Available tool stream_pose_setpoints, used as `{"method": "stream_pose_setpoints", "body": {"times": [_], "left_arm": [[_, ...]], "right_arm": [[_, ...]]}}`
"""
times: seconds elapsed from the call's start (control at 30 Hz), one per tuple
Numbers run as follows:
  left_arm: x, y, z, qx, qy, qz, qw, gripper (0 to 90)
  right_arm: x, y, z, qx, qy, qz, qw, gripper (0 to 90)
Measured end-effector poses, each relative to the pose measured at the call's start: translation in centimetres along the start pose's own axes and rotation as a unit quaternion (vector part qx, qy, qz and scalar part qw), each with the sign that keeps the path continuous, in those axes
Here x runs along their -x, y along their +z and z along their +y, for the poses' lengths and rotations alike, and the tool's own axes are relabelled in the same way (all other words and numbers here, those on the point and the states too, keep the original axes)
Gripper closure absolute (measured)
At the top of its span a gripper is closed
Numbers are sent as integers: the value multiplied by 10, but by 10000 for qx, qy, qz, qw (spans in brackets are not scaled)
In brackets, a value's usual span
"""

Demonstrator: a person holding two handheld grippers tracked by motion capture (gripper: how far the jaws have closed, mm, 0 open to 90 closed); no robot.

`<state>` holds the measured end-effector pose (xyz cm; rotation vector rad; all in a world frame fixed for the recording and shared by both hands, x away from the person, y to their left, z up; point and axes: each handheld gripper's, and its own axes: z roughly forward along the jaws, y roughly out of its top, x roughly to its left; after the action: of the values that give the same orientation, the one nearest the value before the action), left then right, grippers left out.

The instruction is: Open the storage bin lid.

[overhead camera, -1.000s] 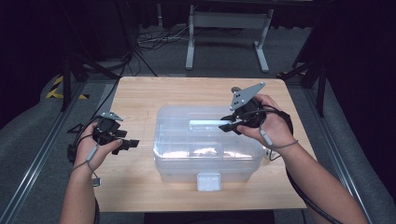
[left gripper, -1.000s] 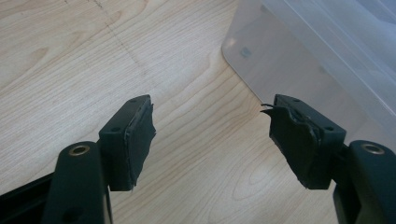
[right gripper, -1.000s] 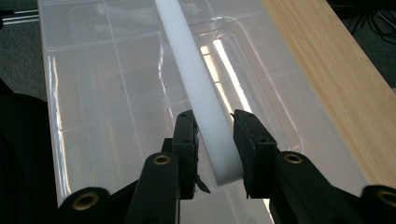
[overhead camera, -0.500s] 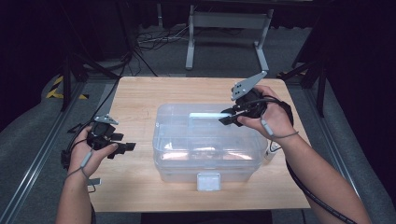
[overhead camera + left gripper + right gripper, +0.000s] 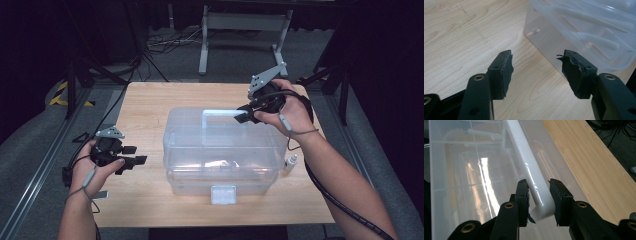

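A clear plastic storage box [image 5: 220, 155] with a lid stands in the middle of the wooden table [image 5: 150, 100]. Its white handle [image 5: 217, 114] is swung up above the lid. My right gripper [image 5: 245, 114] is shut on the handle's right end; in the right gripper view its jaws press both sides of the white handle [image 5: 529, 167], with the gripper [image 5: 539, 197] over the clear lid [image 5: 474, 182]. My left gripper [image 5: 132, 156] stands open over bare table, left of the box. In the left gripper view it [image 5: 536, 72] holds nothing, and the box's corner [image 5: 574, 32] lies just ahead.
A small white bottle [image 5: 290, 163] stands on the table by the box's right side. A white latch [image 5: 223, 194] sits at the box's front. Several small items lie inside the box. Cables and a metal stand [image 5: 240, 30] are on the floor beyond the table.
My right gripper has moved up and back at the handle's right end, and the handle now stands raised. My left gripper has drawn away from the box toward the left.
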<state>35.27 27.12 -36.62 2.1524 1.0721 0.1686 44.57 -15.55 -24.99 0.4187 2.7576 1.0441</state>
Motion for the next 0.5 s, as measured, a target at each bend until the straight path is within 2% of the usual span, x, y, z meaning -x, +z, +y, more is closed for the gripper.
{"method": "stream_pose_setpoints", "body": {"times": [0.13,0.23,0.3,0.43,0.5], "left_arm": [[6,-4,-2,-23,132,139,9998,384],[8,-7,-3,-17,143,167,9998,385],[10,-9,-4,-19,115,89,9999,446],[16,-9,-7,102,133,-134,9998,480],[20,-10,-8,238,190,-231,9993,488]], "right_arm": [[7,0,3,4,67,35,10000,698],[10,0,5,4,91,43,9999,697],[12,0,6,0,118,37,9999,696],[18,0,8,-3,158,61,9999,694],[22,0,10,-1,187,80,9998,692]]}}
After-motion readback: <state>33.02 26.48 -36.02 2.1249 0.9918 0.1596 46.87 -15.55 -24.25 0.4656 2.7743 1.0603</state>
